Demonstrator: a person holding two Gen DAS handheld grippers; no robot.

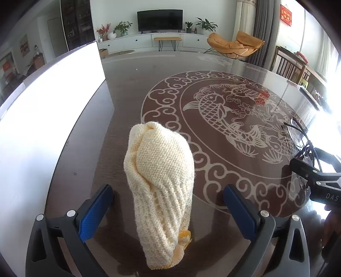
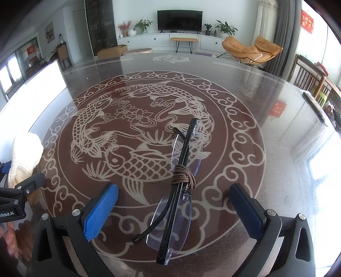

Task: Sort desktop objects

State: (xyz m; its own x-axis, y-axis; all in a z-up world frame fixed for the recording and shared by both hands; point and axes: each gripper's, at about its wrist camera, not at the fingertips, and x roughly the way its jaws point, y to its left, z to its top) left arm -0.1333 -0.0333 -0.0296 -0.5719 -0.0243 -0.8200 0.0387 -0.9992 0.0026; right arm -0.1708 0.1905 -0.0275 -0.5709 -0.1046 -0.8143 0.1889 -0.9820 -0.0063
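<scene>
So we've got two things sitting on the glass-topped table, the one with the big koi fish medallion printed under the glass.

Left side first: our left gripper is spread wide, blue pads well apart, and between them lies a cream knitted piece, twisted up into a roll that runs from near us toward the far side. Neither pad touches it, there's a gap on both sides. It has a bit of yellow-orange yarn at the near end. It lies just at the left rim of the medallion, and a bright white panel stands along the table's left edge next to it.

Right side: our right gripper is also wide open, nothing between the pads making contact. Centred between them is a pair of rimless glasses, folded, with black temples and clear lenses, lying lengthwise near-to-far on the lower right part of the medallion. A brown cord is wound around the middle of the frame.

From the right wrist view the knitted piece shows at the far left edge with the left gripper over it, so the two items are well apart.

Background is a living room: TV, orange lounge chair, some potted plants.
</scene>
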